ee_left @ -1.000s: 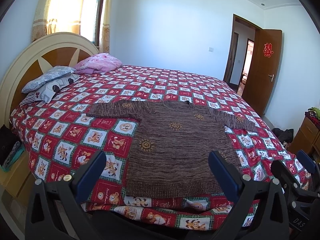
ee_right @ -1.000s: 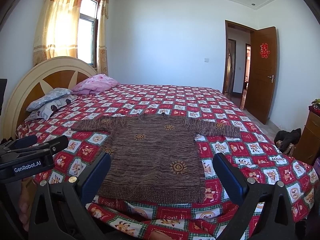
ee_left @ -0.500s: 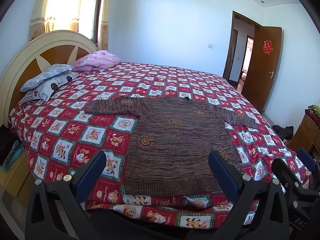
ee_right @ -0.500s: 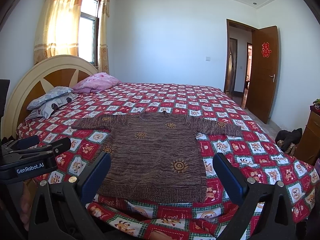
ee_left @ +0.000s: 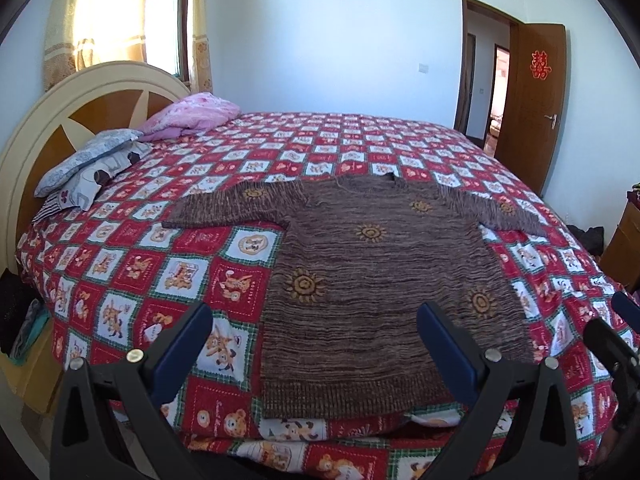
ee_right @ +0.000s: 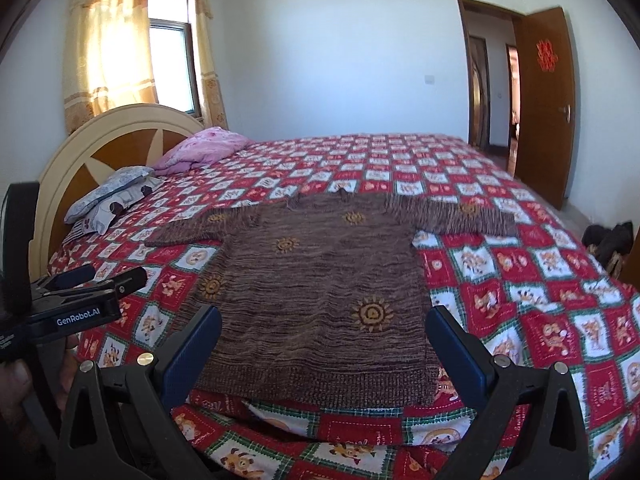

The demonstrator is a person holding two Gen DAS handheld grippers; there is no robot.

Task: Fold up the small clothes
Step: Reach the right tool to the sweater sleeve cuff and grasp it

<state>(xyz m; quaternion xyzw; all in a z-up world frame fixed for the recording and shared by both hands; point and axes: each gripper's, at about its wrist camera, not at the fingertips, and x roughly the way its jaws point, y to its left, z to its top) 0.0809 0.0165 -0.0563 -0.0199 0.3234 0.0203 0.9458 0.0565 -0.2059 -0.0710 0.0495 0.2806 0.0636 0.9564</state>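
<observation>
Ahead of both jaws, on the red patchwork-print bedspread (ee_left: 132, 264), a brown knitted sweater with sun motifs (ee_left: 380, 280) lies flat: soft, floppy. Left gripper (ee_left: 314, 344) and right gripper (ee_right: 324, 344) gape wide, empty; pinch the sleeve ends or hem corners.

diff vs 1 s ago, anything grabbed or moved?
Nothing grabbed. Both cameras closed in a little on the brown sweater; the right gripper also swung slightly right. Left gripper and right jaws stay wide open and empty. Sweater still flat, unfolded on the checked bedspread.
</observation>
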